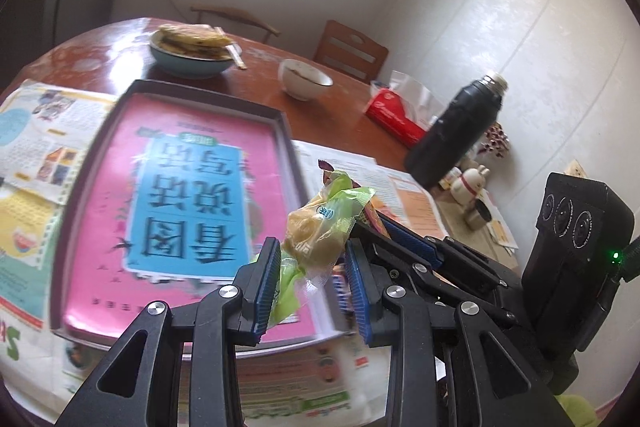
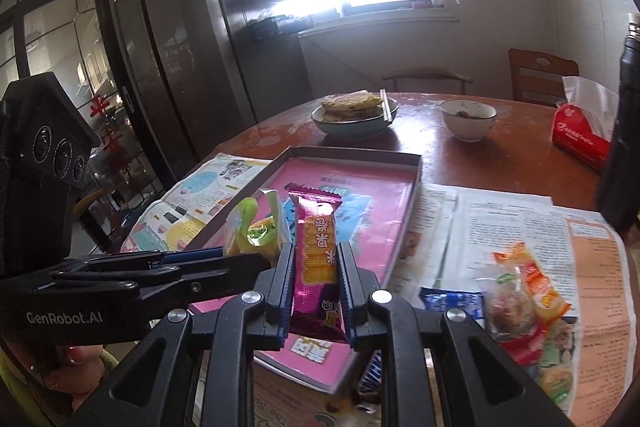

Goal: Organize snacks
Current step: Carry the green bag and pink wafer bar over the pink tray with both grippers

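My left gripper is shut on a green-wrapped yellow snack and holds it above the right edge of a shallow tray lined with a pink and blue book cover. My right gripper is shut on a magenta bar snack and holds it above the same tray. In the right wrist view the left gripper with the green snack reaches in from the left. The right gripper shows just right of the left one.
Loose snacks and a blue packet lie on newspaper right of the tray. On the round wooden table stand a plate of flatbread, a white bowl, a red tissue pack and a black flask.
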Demonstrator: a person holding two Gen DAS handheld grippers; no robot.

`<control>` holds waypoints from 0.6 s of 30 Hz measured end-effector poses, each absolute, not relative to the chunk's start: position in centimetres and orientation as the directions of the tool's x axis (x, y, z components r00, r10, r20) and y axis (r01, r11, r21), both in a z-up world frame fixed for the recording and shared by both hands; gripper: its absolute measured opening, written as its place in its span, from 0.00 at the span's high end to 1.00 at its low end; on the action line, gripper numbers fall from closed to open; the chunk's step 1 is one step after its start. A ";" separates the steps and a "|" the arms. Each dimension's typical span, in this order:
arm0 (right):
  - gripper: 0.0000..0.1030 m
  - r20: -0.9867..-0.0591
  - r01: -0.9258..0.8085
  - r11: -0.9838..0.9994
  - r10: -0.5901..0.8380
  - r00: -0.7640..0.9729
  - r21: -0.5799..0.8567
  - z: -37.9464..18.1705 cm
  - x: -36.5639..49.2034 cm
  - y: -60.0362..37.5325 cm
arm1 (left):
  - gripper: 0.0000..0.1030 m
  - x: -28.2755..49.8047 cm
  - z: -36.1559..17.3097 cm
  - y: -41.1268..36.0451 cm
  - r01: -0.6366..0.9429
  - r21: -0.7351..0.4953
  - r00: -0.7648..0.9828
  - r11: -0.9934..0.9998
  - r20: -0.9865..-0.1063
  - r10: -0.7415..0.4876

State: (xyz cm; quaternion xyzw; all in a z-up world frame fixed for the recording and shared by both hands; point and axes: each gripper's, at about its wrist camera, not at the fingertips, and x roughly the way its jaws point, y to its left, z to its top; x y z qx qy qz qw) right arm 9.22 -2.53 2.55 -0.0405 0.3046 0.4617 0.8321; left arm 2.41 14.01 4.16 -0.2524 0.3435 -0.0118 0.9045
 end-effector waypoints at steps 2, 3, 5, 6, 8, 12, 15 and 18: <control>0.80 -0.554 -0.797 0.565 0.742 0.378 0.214 2.2 9.0 -1.5 | 0.66 2.3 3.9 14.7 -0.171 -0.460 0.762 0.871 -0.622 -0.179; 0.80 -0.560 -0.797 0.566 0.739 0.375 0.213 2.0 9.0 -1.0 | 0.66 2.2 3.7 15.1 -0.180 -0.454 0.760 0.872 -0.627 -0.170; 0.80 -0.575 -0.796 0.566 0.732 0.365 0.216 1.4 9.0 0.0 | 0.66 1.9 3.1 15.6 -0.196 -0.437 0.756 0.878 -0.638 -0.148; 0.80 -0.581 -0.795 0.566 0.729 0.361 0.216 1.2 9.0 0.3 | 0.66 1.9 2.7 15.9 -0.205 -0.435 0.751 0.877 -0.644 -0.144; 0.80 -0.597 -0.796 0.567 0.720 0.354 0.212 0.6 9.1 1.0 | 0.67 1.9 1.8 16.5 -0.222 -0.442 0.741 0.869 -0.656 -0.144; 0.80 -0.629 -0.793 0.570 0.702 0.335 0.213 -0.8 9.3 1.9 | 0.67 2.0 0.8 17.1 -0.247 -0.429 0.726 0.869 -0.676 -0.127; 0.80 -0.644 -0.791 0.574 0.690 0.329 0.211 -1.4 9.4 2.3 | 0.67 2.2 0.2 17.4 -0.258 -0.426 0.720 0.867 -0.683 -0.122; 0.80 -0.657 -0.788 0.579 0.680 0.325 0.210 -1.9 9.6 2.5 | 0.67 2.2 -0.2 17.5 -0.268 -0.411 0.713 0.871 -0.693 -0.108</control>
